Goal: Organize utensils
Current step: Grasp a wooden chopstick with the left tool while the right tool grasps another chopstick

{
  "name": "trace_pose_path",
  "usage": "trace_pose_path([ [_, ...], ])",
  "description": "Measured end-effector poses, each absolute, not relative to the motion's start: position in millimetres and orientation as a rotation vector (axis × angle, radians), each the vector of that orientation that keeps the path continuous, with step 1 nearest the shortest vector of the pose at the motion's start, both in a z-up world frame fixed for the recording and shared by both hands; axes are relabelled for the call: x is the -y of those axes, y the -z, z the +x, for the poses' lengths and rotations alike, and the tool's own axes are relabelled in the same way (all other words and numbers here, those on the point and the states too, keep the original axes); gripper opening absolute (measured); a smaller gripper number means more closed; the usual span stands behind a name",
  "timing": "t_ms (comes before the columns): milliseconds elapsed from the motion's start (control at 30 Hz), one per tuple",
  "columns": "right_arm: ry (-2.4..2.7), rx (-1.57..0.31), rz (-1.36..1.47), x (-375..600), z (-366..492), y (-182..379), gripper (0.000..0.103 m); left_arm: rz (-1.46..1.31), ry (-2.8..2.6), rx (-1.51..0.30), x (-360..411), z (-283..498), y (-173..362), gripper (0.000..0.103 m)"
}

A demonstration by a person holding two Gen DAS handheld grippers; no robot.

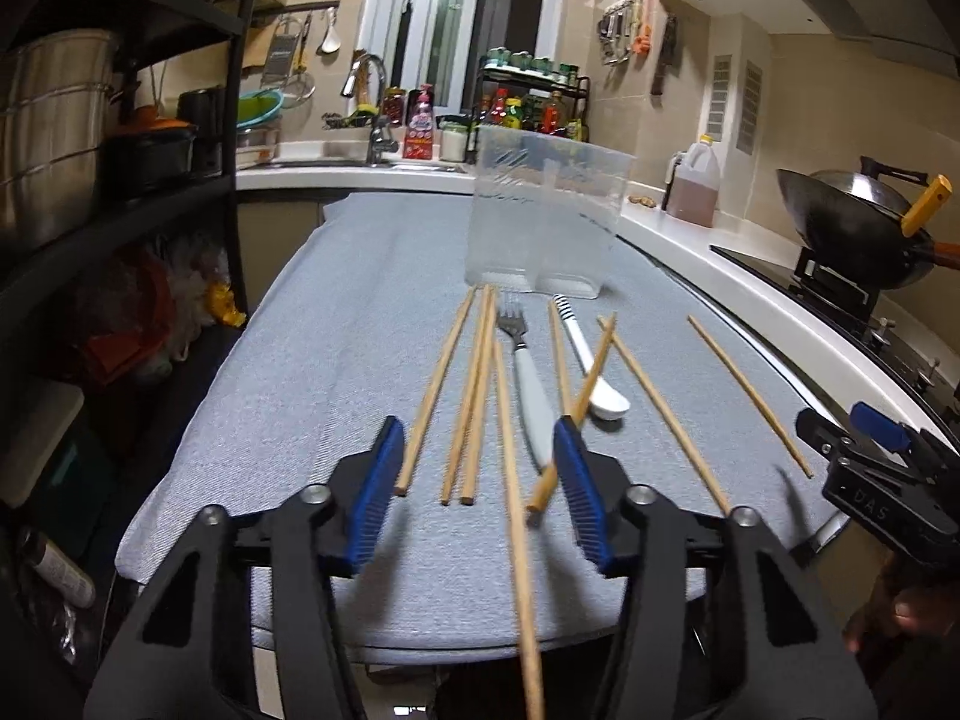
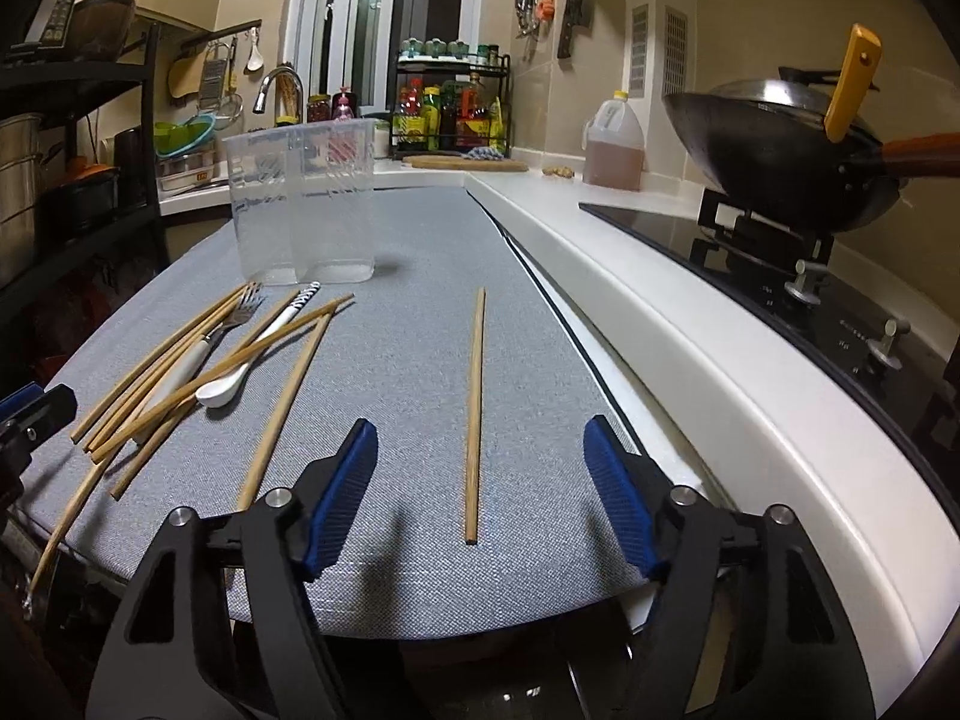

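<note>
Several wooden chopsticks [image 1: 474,396] lie on a grey mat [image 1: 336,312], with a white-handled fork [image 1: 528,384] and a white spoon [image 1: 591,360] among them. A clear two-compartment plastic holder [image 1: 543,213] stands upright at the far end of the mat. My left gripper [image 1: 480,456] is open over the near ends of the chopsticks, holding nothing. My right gripper [image 2: 480,462] is open and empty, straddling a lone chopstick [image 2: 475,408] on the mat [image 2: 420,312]. The holder [image 2: 303,204], fork [image 2: 231,324] and spoon [image 2: 240,372] show to the left there.
A white counter [image 2: 690,372] runs along the right, with a hob and a black wok [image 2: 780,162]. An oil jug [image 2: 612,144] and spice rack [image 2: 450,108] stand at the back. A black shelf with pots [image 1: 90,150] is on the left. The sink [image 1: 372,120] is behind.
</note>
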State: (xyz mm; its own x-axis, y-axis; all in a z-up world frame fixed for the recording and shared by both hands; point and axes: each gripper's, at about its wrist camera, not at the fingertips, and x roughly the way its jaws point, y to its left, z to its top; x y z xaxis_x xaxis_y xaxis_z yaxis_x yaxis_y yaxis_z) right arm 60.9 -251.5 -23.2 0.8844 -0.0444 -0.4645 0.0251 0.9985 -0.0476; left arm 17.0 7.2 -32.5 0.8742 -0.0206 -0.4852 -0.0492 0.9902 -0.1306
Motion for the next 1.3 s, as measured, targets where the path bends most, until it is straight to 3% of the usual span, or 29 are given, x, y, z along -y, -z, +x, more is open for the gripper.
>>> trace_pose_path([
  [133, 0.036, -0.538, -0.012, 254.3, 68.4, 33.1, 0.063, -0.167, -0.049, -0.538, -19.7, 22.8, 38.3, 0.029],
  [467, 0.043, -0.582, 0.003, 256.3, 80.5, 47.0, 0.046, -0.199, -0.071, -0.624, -30.3, 35.7, 57.1, 0.022],
  [600, 0.0, -0.577, -0.005, 250.7, 81.1, 47.5, 0.023, -0.167, -0.068, -0.624, -25.1, 38.0, 58.8, 0.019],
  [700, -0.042, -0.575, -0.011, 245.6, 80.8, 47.7, 0.007, -0.131, -0.076, -0.626, -22.9, 38.9, 60.6, 0.009],
  [1033, -0.131, -0.572, 0.009, 238.1, 77.3, 46.7, 0.006, -0.12, -0.073, -0.644, -24.2, 25.3, 58.7, 0.006],
  [1300, -0.098, -0.573, 0.0, 239.2, 78.4, 48.7, 0.015, -0.104, -0.086, -0.632, -19.4, 29.4, 59.8, 0.007],
])
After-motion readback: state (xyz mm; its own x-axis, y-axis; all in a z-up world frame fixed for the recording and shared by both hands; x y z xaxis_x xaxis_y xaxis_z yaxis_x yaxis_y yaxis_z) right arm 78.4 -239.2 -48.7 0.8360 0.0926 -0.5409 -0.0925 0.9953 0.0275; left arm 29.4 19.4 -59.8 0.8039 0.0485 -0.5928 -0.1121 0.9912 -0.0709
